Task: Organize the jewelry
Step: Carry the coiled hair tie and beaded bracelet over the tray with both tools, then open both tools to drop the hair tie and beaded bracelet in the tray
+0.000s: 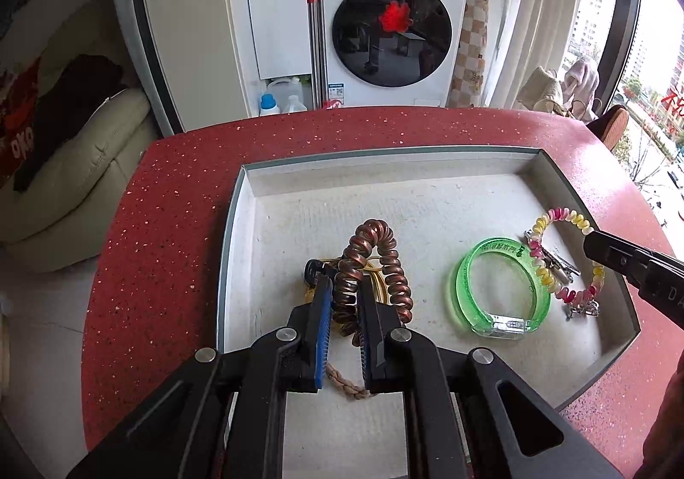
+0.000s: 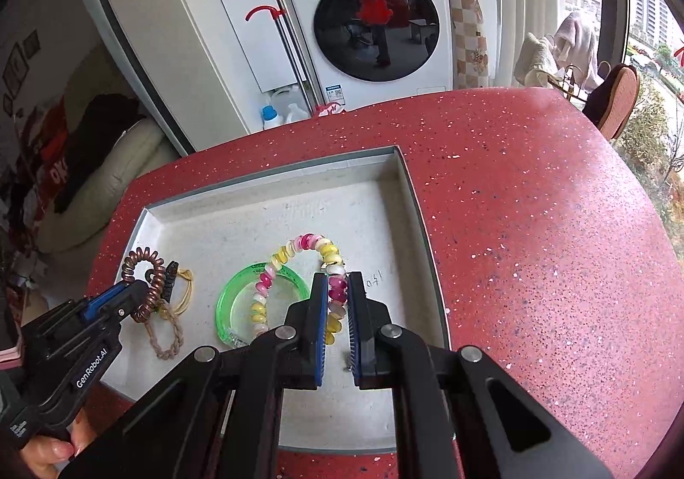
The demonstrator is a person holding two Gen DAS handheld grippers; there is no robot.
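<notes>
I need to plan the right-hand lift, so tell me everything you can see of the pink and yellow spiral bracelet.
The pink and yellow spiral bracelet is a glossy, plastic-looking coil in pink, yellow and white sections, forming an open loop. It sits in the white tray near its right wall. The right gripper is closed on one side of the loop, which arches up beyond the fingers. In the right wrist view it overlaps the green bangle. In the left view a silver metal clip lies against it.

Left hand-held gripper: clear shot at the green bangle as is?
Probably not yet. The left hand-held gripper is shut on the brown coil tie, so it would need to release first. Otherwise the green bangle lies uncovered in the tray, just to its right.
</notes>
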